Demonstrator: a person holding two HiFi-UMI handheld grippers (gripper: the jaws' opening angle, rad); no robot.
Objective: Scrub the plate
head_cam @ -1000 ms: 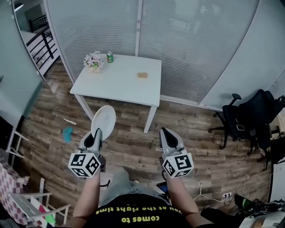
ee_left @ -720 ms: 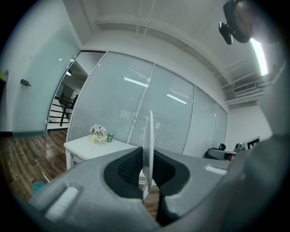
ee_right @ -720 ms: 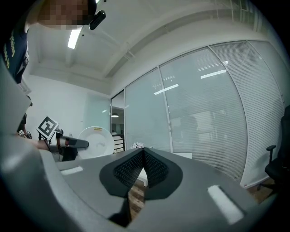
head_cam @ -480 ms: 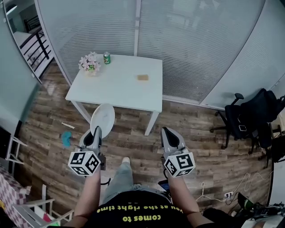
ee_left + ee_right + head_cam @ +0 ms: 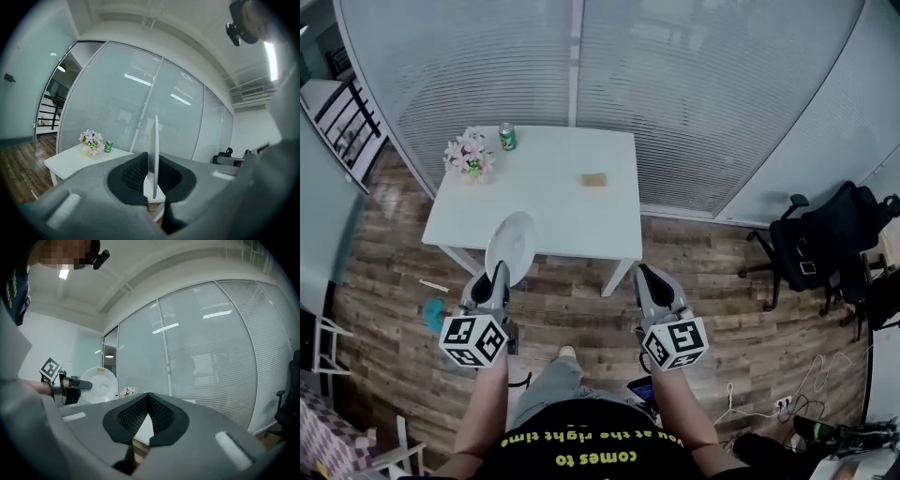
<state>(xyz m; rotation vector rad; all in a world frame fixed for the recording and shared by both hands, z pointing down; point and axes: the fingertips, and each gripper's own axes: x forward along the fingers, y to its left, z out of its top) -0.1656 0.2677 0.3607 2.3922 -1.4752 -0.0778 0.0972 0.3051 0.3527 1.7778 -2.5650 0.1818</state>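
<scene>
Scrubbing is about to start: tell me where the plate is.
Head view, left of centre: the plate stands on edge, clamped in the left gripper, against the near edge of the white table, flowers beyond.

Bottom of plate [image 5: 510, 246] hidden inside left claw [image 5: 500, 274], tan block [image 5: 594, 180] on the surface [image 5: 558, 214] too small to name, can [image 5: 507, 137] label unreadable.

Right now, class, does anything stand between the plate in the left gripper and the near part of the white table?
Nothing visible does. The plate, clamped on edge in the left gripper, shows just over the table's near edge. The flowers and can stand at its far left corner, the sponge farther back.
</scene>
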